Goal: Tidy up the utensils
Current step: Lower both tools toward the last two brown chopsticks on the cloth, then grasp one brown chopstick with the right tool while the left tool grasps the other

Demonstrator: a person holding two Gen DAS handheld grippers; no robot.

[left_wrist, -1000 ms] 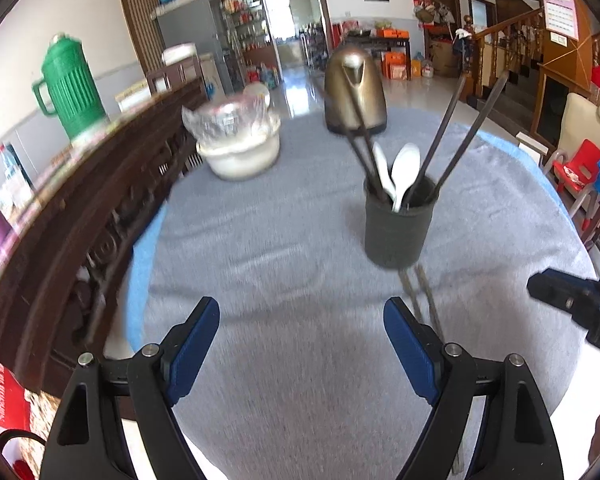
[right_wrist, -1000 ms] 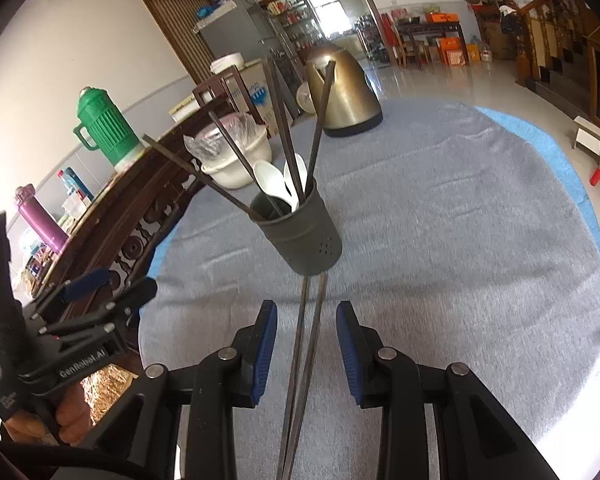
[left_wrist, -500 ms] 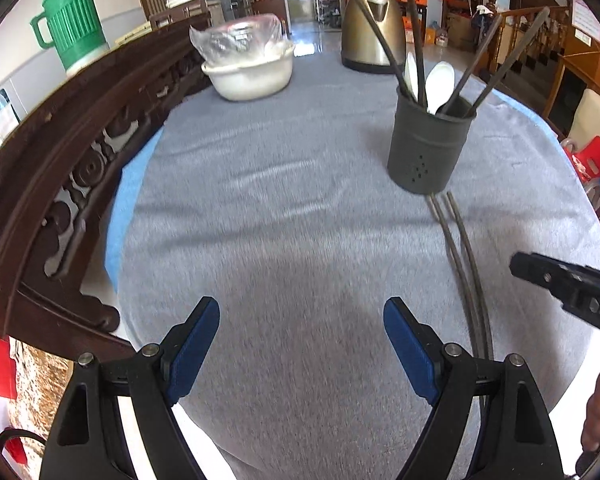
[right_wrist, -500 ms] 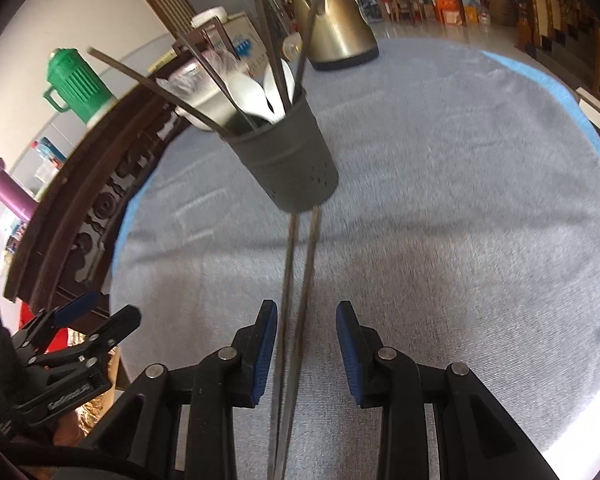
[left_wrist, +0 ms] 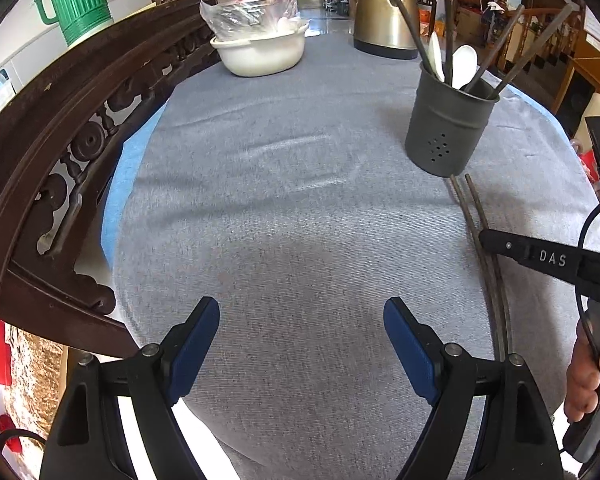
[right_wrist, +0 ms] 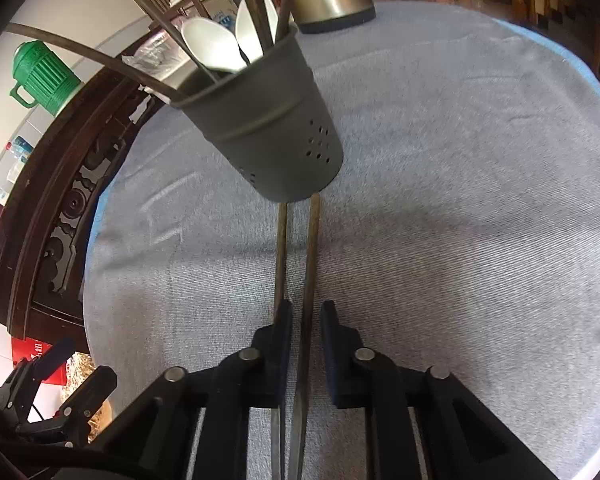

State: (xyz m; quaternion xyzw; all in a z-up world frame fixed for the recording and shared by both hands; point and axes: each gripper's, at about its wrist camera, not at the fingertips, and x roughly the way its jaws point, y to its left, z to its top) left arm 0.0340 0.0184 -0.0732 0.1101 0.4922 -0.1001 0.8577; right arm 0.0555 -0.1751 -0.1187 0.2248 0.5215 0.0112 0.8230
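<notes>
- Desk: round, covered with a grey cloth over a blue under-layer that shows at the edge.
- Utensil holder: dark grey metal cup with small holes in its wall, upright on the desk, toward the right in the left wrist view.
- Contents of the holder: two white spoons and several dark chopsticks, all leaning out over the rim.
- Loose chopsticks: one dark pair lying flat on the cloth, side by side, far ends just at the foot of the holder, running toward the near edge of the desk.
- Right gripper: low over the loose chopsticks, jaws closing. One stick lies in the narrow gap; the other runs along the left finger. Whether the pads already press on them cannot be told.
- Left gripper: jaws wide apart, nothing between them, over bare cloth near the desk edge, well apart from the holder.
- Hand: grips the handle of the right gripper, at the right edge of the left wrist view.
- Kettle: brass-coloured, at the far side of the desk.
- Bowl: cream, with clear plastic over it, left of the kettle.
- Green jug: beyond the dark carved wooden rail.
</notes>
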